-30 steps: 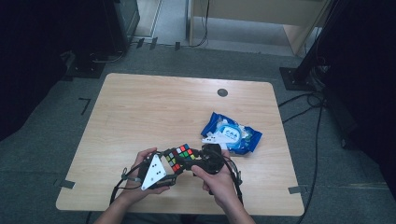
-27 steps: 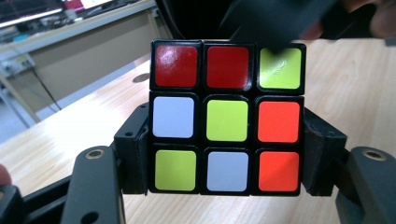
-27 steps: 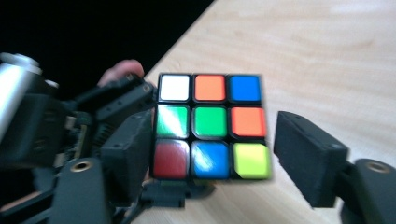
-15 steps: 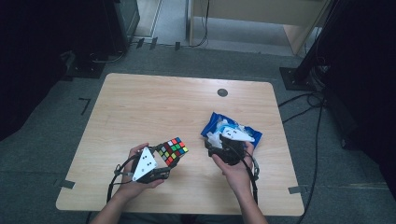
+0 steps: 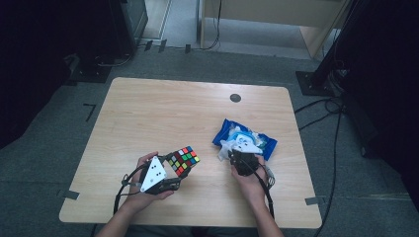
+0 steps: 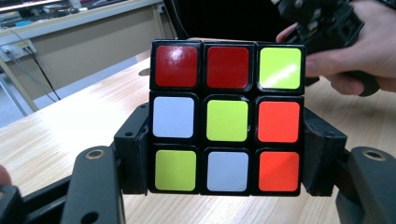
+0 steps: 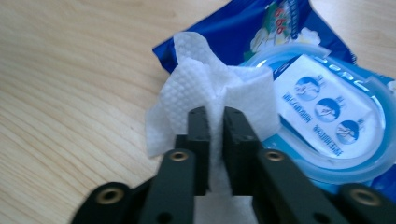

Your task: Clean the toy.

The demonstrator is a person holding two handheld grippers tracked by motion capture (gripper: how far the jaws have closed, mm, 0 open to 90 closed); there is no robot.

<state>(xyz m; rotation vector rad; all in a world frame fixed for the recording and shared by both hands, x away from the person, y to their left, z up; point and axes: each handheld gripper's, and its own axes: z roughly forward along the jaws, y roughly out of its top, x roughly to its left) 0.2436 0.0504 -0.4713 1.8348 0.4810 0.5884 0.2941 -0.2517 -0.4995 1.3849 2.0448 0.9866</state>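
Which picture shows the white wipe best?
The right gripper view: the wipe is close up, its dimpled texture clear, pinched between the jaws of the right gripper in front of the blue pack. In the high view the wipe is a small white scrap at the pack's edge.

In the high view you have the cube (image 5: pixel 183 160) at lower centre-left of the table (image 5: pixel 163 118), just above your left gripper (image 5: pixel 170 174). The wipe packet (image 5: pixel 223 132) lies right of centre. A wipe (image 5: pixel 228 148) stands at its lower left edge, above your right gripper (image 5: pixel 240 157).
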